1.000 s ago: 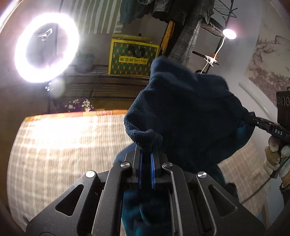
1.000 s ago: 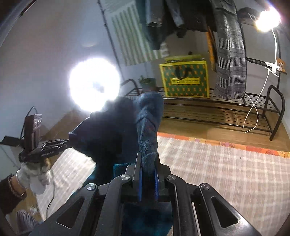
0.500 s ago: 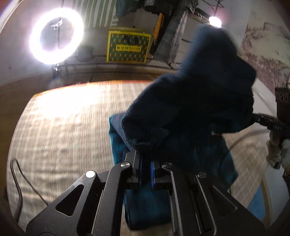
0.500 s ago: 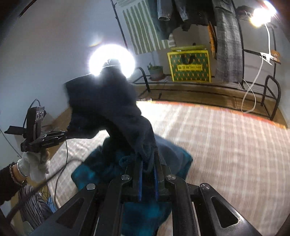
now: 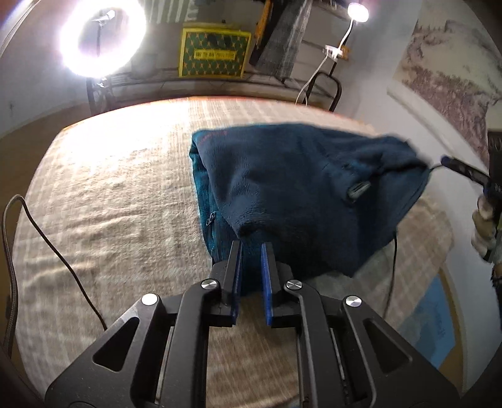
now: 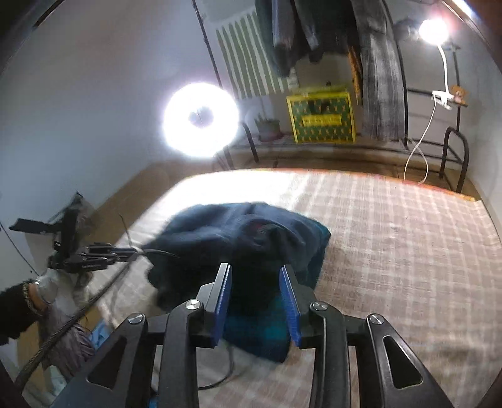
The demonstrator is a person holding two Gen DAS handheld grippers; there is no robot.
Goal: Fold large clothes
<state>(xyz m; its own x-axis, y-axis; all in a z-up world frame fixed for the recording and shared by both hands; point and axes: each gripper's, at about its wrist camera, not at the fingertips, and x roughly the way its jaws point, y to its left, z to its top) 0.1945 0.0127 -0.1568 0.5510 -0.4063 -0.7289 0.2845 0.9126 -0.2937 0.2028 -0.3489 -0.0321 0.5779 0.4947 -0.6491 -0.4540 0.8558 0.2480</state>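
Observation:
A dark blue fleece jacket (image 5: 282,188) with a teal inside lies doubled over on the plaid bed cover (image 5: 109,194). My left gripper (image 5: 252,251) pinches the near fold of the fleece between its blue pads, and its jaws are starting to open. In the right wrist view the jacket (image 6: 238,232) lies just ahead of my right gripper (image 6: 256,279). Its jaws are opening and the pads stand apart from the cloth. The left gripper (image 6: 131,251) comes in from the left, a gloved hand behind it. The right gripper (image 5: 451,164) shows at the jacket's far right corner.
A bright ring light (image 6: 200,119) stands beyond the bed, beside a yellow-green box (image 6: 321,117) on a low metal rack. Clothes hang above the rack (image 6: 379,78), near a clamp lamp (image 6: 434,29). A black cable (image 5: 53,248) trails over the bed's left side.
Both grippers brought the lifted upper half of the jacket down and forward over the lower half. The right jaws have opened and let the cloth go; the left still pinches it.

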